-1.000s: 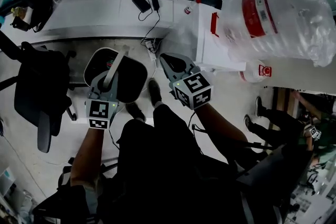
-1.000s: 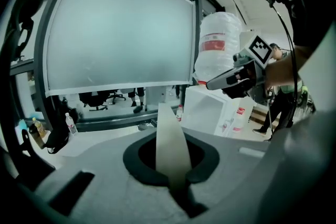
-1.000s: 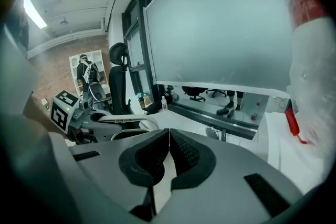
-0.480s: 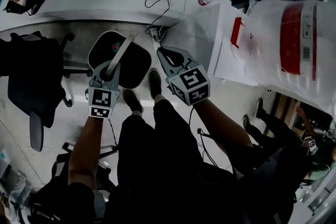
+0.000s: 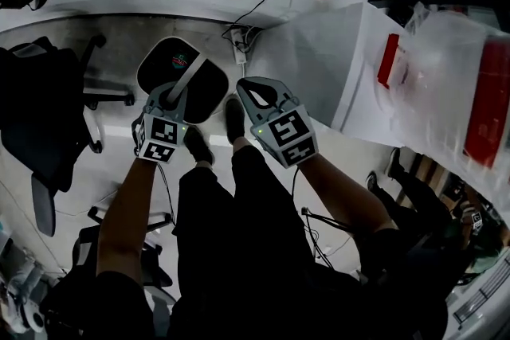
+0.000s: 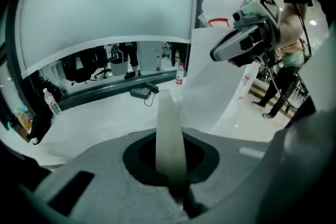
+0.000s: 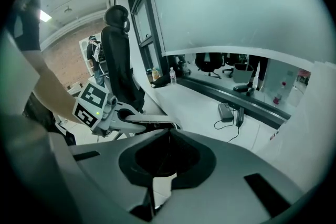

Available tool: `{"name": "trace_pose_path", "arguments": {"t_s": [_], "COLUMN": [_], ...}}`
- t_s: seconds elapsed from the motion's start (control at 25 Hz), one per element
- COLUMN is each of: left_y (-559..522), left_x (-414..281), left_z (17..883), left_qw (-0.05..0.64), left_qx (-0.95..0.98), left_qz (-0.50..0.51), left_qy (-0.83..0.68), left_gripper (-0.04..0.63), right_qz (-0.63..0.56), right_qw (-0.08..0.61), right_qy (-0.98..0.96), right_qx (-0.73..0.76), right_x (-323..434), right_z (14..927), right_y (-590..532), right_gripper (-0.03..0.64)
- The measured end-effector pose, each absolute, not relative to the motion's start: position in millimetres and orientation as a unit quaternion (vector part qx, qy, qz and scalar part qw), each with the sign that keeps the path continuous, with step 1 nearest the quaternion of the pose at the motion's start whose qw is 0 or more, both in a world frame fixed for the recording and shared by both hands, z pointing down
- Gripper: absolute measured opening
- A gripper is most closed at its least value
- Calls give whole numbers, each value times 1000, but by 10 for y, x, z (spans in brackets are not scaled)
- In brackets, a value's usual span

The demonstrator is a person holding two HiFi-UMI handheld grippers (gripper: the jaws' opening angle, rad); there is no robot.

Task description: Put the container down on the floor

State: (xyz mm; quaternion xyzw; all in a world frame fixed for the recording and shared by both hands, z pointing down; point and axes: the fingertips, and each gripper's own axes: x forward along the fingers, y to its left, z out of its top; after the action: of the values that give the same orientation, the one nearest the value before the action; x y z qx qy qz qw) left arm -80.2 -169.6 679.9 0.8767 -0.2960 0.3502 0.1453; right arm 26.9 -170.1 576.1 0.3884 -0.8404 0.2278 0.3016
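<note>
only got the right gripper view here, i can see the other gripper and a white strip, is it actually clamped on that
Observer: Yes. The left gripper is shut on it: its own view shows the jaws closed on that white handle.
Operator: ok and whats the handle attached to
Observer: The head view shows it is the handle of a dark container with a white rim, just ahead of the person's shoes. Whether it touches the floor, I cannot tell.
</note>
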Motion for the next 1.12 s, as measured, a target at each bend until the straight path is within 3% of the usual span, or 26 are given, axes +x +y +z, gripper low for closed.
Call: {"name": "trace_pose_path", "arguments": {"t_s": [1.12], "left_y": [-1370], "left_x": [-463], "left_z": [8864], "left_qw": [159], "left_qx": [848], "left_qz": [465], "left_qy": [-197], "left_gripper": [11], "right_qz": [293], "right_qw": [327], "right_qy": [-821], "right_qx": [365], "right_x": [468], "right_z": [7169], "right_y": [-1490], "right_gripper": [9]}}
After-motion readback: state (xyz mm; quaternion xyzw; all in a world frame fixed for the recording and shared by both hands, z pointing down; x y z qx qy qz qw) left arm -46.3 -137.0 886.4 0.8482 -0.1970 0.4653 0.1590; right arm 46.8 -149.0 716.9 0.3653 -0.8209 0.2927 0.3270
